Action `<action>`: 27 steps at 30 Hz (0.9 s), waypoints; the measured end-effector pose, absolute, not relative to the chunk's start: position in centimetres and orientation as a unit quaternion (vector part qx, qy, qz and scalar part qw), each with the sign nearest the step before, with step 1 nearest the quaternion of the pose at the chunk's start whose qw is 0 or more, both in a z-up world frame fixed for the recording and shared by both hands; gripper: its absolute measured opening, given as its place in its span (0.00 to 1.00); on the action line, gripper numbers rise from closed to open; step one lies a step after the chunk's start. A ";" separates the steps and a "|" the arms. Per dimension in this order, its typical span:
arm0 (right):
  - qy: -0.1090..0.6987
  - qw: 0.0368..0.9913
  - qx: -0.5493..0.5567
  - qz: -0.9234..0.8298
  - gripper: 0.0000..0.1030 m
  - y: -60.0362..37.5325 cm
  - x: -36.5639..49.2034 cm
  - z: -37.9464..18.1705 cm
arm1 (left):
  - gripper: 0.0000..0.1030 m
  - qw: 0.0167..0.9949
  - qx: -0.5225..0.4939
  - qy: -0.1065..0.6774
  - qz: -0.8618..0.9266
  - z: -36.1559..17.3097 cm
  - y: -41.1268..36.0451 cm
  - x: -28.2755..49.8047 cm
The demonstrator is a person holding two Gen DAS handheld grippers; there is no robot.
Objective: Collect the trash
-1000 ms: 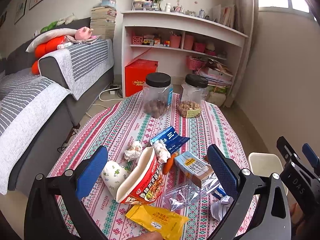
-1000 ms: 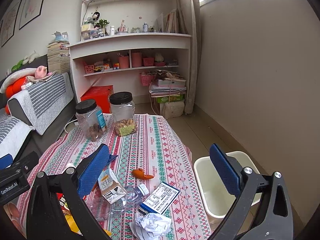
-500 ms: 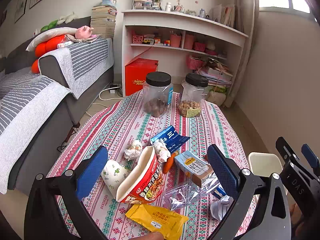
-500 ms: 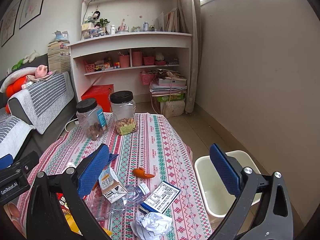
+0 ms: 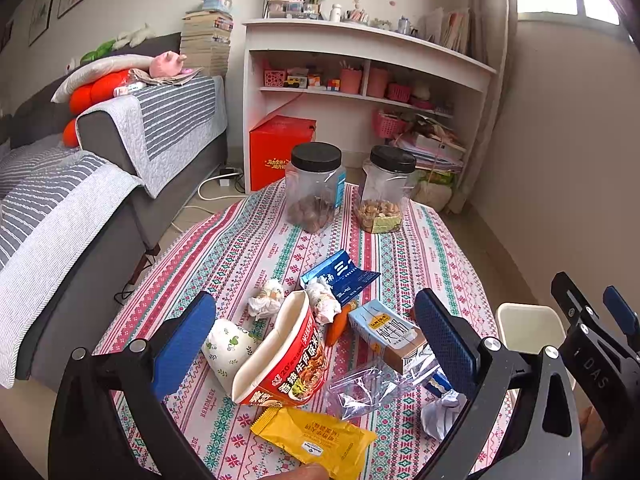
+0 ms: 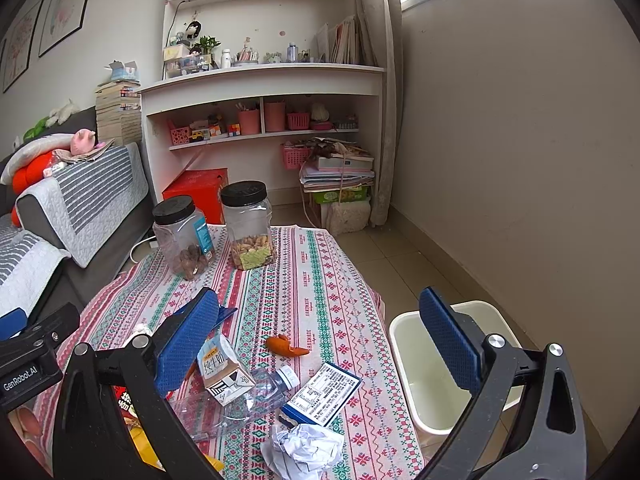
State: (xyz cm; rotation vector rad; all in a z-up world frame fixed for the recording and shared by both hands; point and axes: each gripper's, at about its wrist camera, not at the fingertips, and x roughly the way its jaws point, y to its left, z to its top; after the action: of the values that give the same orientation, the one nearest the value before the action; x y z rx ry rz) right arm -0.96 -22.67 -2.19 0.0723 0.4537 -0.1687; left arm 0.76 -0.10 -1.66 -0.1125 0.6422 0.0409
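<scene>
The surface (image 5: 248, 248) carries a striped patterned cloth and stands between a grey sofa (image 5: 120, 168) and a bare wall, with a white shelf unit (image 6: 264, 120) and a red box (image 5: 280, 148) behind it. At its far end stand two clear jars with black lids (image 5: 316, 188) — upright, side by side, close together.

The trash lies clustered at your near end: a tipped red noodle cup (image 5: 288, 356), a patterned paper cup (image 5: 228, 348) touching it, a yellow wrapper (image 5: 316, 440) in front, a small milk carton (image 5: 388, 336), a crushed clear bottle (image 6: 240, 396), a blue packet (image 5: 340, 276), a blue-edged flat box (image 6: 320, 392), crumpled paper (image 6: 304, 448) and an orange peel scrap (image 6: 284, 346). A white bin (image 6: 408, 360) stands on the floor just beside the surface's right edge.

Your left gripper (image 5: 316, 344) hangs above the noodle cup, jaws wide, holding nothing. Your right gripper (image 6: 320, 336) is held over the near right corner — jaws wide and empty, one finger (image 6: 448, 340) in front of the bin, the other in front of the carton.
</scene>
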 end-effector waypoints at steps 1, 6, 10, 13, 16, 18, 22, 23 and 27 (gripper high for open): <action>0.225 0.970 0.036 -0.083 0.94 -22.7 -1.0 -2.2 | 0.94 0.947 -0.055 0.315 0.020 -1.7 -0.2 0.8; 0.225 0.970 0.035 -0.083 0.94 -22.7 -1.0 -2.2 | 0.94 0.947 -0.055 0.316 0.020 -1.7 -0.2 0.8; 0.224 0.970 0.035 -0.084 0.94 -22.6 -1.0 -2.2 | 0.94 0.947 -0.055 0.317 0.020 -1.8 -0.1 0.8; 0.225 0.970 0.035 -0.083 0.94 -22.7 -1.0 -2.2 | 0.94 0.947 -0.055 0.317 0.021 -1.8 -0.1 0.8; 0.226 0.970 0.034 -0.083 0.94 -22.6 -0.9 -2.3 | 0.94 0.946 -0.057 0.319 0.021 -1.9 0.0 0.8; 0.226 0.970 0.034 -0.082 0.94 -22.5 -1.0 -2.4 | 0.94 0.946 -0.057 0.319 0.022 -1.9 0.0 0.8; 0.226 0.970 0.033 -0.082 0.94 -22.5 -1.0 -2.5 | 0.94 0.946 -0.057 0.320 0.022 -1.9 0.1 0.8; 0.226 0.970 0.033 -0.082 0.94 -22.5 -1.0 -2.5 | 0.94 0.945 -0.057 0.320 0.023 -2.0 0.1 0.8; 0.227 0.970 0.034 -0.082 0.94 -22.4 -1.0 -2.4 | 0.94 0.944 -0.056 0.324 0.024 -2.1 0.0 0.9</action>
State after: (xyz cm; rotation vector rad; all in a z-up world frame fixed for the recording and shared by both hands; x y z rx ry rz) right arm -0.97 -22.41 -2.43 0.0685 0.4591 -0.1654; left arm 0.93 0.01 -2.09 -0.1148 0.6593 0.0489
